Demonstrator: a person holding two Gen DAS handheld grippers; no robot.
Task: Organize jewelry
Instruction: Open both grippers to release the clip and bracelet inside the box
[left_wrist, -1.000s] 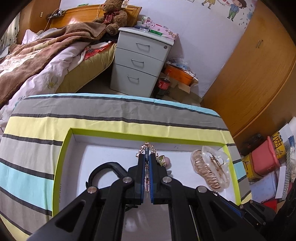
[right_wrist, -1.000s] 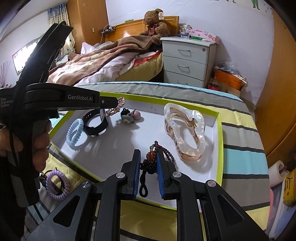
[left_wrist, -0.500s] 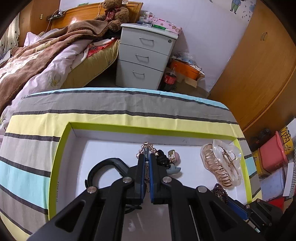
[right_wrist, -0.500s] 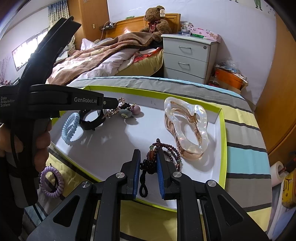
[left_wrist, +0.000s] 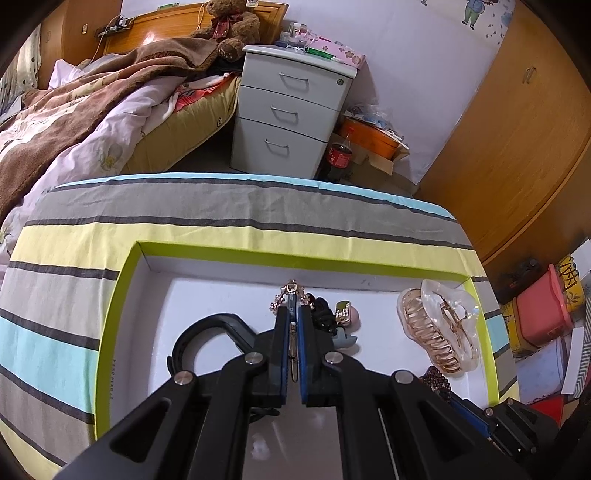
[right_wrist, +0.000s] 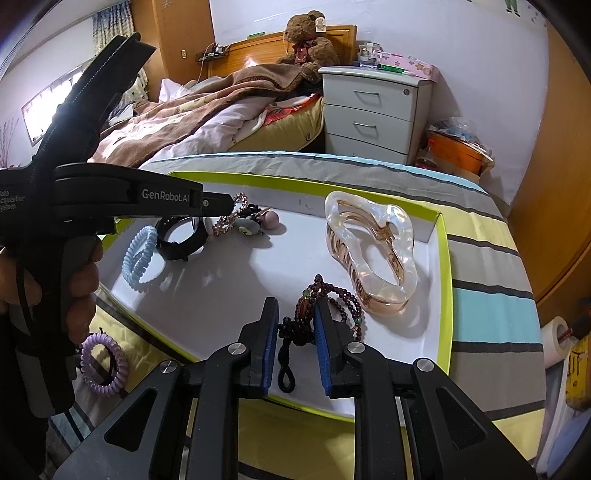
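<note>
Home bedroom: unmade bed (right_wrist: 207, 110), teddy bear (right_wrist: 308, 40) at headboard, bedside drawer unit (left_wrist: 291, 110), wooden wardrobe (left_wrist: 517, 147).

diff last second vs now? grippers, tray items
Right gripper jaws are opening, letting go of the dark bead bracelet, which lies in the tray between them. Left gripper stays shut on the gold chain. Hair claw and coil ties unmoved.

Left wrist view: looks steeply down along the left gripper (left_wrist: 293, 314), close over the tray (left_wrist: 114, 302), facing the bed (left_wrist: 92, 122) and drawers (left_wrist: 288, 110). Right wrist view: looks down along the right gripper (right_wrist: 295, 325) from the tray's (right_wrist: 445, 280) near edge, same heading, set rightward. Shared: tray, clip (left_wrist: 439, 328) (right_wrist: 369, 254), beads (left_wrist: 437, 382) (right_wrist: 332, 299), drawers (right_wrist: 373, 110), bed (right_wrist: 221, 107).
</note>
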